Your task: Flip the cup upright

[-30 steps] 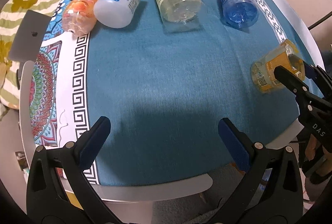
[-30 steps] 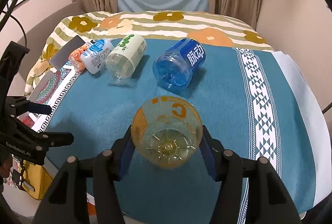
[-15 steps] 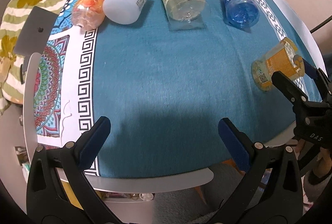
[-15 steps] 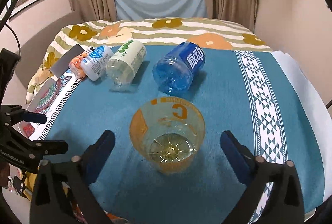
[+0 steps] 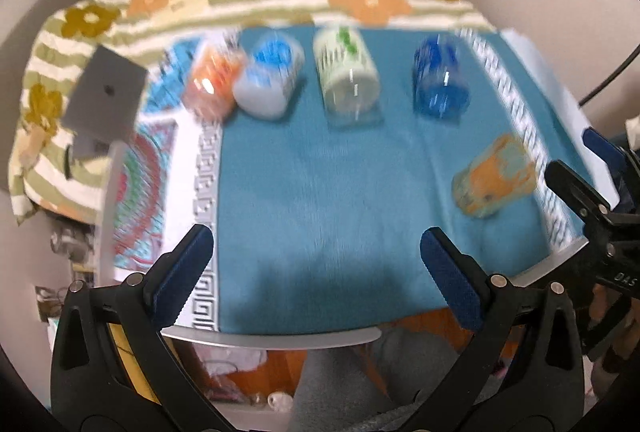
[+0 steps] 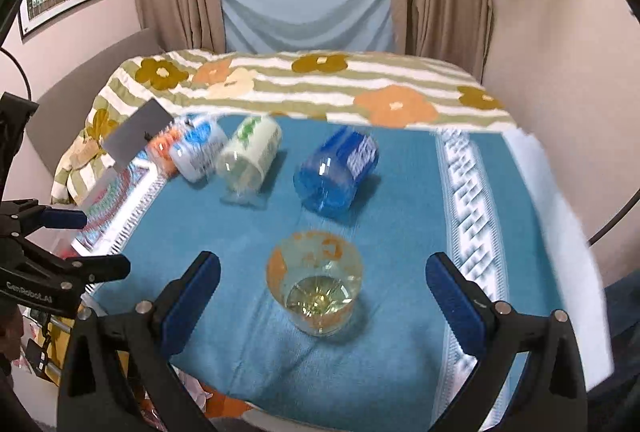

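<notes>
An orange-and-clear plastic cup (image 6: 316, 282) lies on its side on the blue cloth, its base toward my right gripper (image 6: 320, 292). That gripper is open, its blue pads well apart on either side of the cup and not touching it. In the left wrist view the same cup (image 5: 494, 178) lies at the right, near the cloth's patterned border. My left gripper (image 5: 320, 268) is open and empty over the near edge of the table. The right gripper's black frame (image 5: 592, 208) shows at the right edge.
Several more cups lie on their sides in a row at the back: orange (image 5: 212, 84), white-blue (image 5: 270, 80), white-green (image 5: 350, 80) and blue (image 5: 440, 82). A grey card (image 5: 106, 96) stands at the left. A flowered blanket (image 6: 320, 80) lies behind.
My right gripper opened, let go of the orange cup and drew back. The cup stays lying on its side. My left gripper pulled back and up, so more of the room shows.
</notes>
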Demonstrator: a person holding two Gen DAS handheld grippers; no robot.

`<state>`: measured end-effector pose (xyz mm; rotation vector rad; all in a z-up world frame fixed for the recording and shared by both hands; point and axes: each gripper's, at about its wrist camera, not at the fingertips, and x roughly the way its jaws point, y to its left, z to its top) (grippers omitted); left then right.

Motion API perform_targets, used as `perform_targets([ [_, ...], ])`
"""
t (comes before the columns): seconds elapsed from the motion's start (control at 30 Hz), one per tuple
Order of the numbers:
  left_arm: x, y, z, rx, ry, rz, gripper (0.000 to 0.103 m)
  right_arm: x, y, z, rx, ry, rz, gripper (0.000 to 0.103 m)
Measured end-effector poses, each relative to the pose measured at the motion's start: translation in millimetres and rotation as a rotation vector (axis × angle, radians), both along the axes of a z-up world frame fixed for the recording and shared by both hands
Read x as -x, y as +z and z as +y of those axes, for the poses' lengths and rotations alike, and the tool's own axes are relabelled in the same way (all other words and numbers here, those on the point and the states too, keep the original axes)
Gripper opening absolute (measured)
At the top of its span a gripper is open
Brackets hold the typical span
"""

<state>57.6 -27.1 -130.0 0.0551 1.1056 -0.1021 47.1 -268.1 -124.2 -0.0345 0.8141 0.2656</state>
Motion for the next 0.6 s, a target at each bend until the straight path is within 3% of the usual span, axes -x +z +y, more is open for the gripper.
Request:
perform_targets([
  [0.37,20,92,4,0.023,0.084,-0.284,0.103,20,97,-21,0.019,-0.121,-0.091,0.102],
  [0.6,35,116,-5,-0.011,0.073,-0.413,0.103,24,116,-31,0.046,-0.198,-0.103,0.102],
])
